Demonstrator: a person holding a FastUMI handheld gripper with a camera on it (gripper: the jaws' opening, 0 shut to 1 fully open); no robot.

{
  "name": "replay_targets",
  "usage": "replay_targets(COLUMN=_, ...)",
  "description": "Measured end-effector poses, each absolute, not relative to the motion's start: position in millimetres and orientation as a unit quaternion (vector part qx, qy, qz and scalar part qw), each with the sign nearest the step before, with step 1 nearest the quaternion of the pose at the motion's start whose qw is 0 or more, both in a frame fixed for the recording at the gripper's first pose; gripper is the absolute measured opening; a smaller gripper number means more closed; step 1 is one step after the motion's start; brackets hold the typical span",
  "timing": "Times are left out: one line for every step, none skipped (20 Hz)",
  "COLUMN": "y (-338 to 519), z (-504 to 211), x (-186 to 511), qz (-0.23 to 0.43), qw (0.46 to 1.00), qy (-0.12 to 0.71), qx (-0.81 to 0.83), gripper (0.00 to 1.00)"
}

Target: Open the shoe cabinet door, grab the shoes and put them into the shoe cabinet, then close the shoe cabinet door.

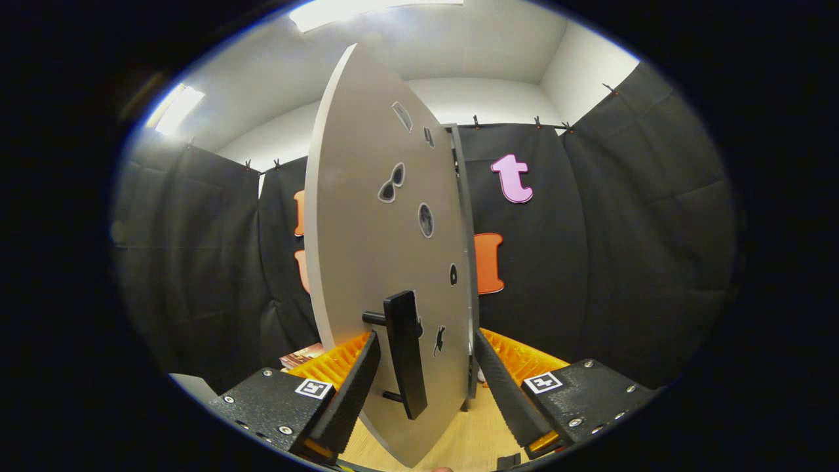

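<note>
Nearest the camera, the gripper [425,387] is seen with its two fingers spread wide apart, one at about 7 o'clock and the other at about 5 o'clock. Each finger [351,387] is a long wedge with a ribbed, toothed inner face, mounted on a blocky speckled housing fastened with small screws and marked with a square printed tag.

Between the fingers stands the shoe cabinet door [373,262], seen almost edge-on. It is a flat, smooth, matte grey panel that rises from just ahead of the fingertips up toward 12 o'clock. Neither finger is seen pressing on it; a gap is visible on each side. A straight black bar handle [404,351] is fixed to the door's face on two short posts, standing upright between the fingers and closer to the left one. Small dark stickers [392,183] of varied shapes, one like a pair of sunglasses, are scattered over the panel's face.

Behind the door's right edge, at about 1 o'clock, a thin grey strip of the cabinet body [461,216] is seen; what is inside it cannot be told.

Under the fingers, a pale wood-grain surface [468,432] is seen, and just beyond them, on both sides of the door, an orange ribbed plastic piece [524,357].

Farthest away, black cloth is hung around the booth, with a white ceiling and bright light panels [180,105] above.
</note>
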State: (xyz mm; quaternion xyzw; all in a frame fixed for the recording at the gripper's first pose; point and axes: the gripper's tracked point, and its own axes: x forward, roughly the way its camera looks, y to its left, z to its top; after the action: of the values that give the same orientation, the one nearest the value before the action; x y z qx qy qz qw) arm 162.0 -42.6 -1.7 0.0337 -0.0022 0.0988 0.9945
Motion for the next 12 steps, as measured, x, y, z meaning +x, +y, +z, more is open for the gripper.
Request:
replay_targets(y=-36.1, z=-2.9, x=163.4, qz=0.105, qw=0.994, qy=-0.002, qx=0.034, gripper=0.91)
replay_targets(y=-31.1, z=-3.5, x=166.7, qz=0.11, qw=0.993, qy=-0.004, qx=0.034, gripper=0.91)
replay_targets(y=-25.5, z=-4.8, x=169.3, qz=0.114, qw=0.993, qy=-0.003, qx=0.034, gripper=0.91)
replay_targets(y=-27.8, z=-6.8, x=168.4, qz=0.118, qw=0.992, qy=-0.001, qx=0.036, gripper=0.91)
replay_targets(y=-26.6, z=-7.2, x=168.2, qz=0.122, qw=0.992, qy=0.001, qx=0.039, gripper=0.91)
replay_targets(y=-24.6, z=-5.5, x=169.4, qz=0.127, qw=0.991, qy=0.001, qx=0.04, gripper=0.91)
replay_targets(y=-23.5, z=-5.1, x=169.9, qz=0.133, qw=0.99, qy=0.002, qx=0.04, gripper=0.91)
replay_targets(y=-21.4, z=-5.6, x=170.7, qz=0.139, qw=0.99, qy=0.004, qx=0.039, gripper=0.91)
replay_targets(y=-19.9, z=-6.0, x=170.8, qz=0.144, qw=0.989, qy=0.006, qx=0.037, gripper=0.91)
replay_targets(y=-18.0, z=-6.4, x=173.4, qz=0.149, qw=0.988, qy=0.007, qx=0.035, gripper=0.91)
replay_targets(y=-17.1, z=-6.4, x=175.1, qz=0.155, qw=0.987, qy=0.008, qx=0.035, gripper=0.92)
replay_targets(y=-16.8, z=-5.5, x=174.3, qz=0.16, qw=0.986, qy=0.011, qx=0.036, gripper=0.92)
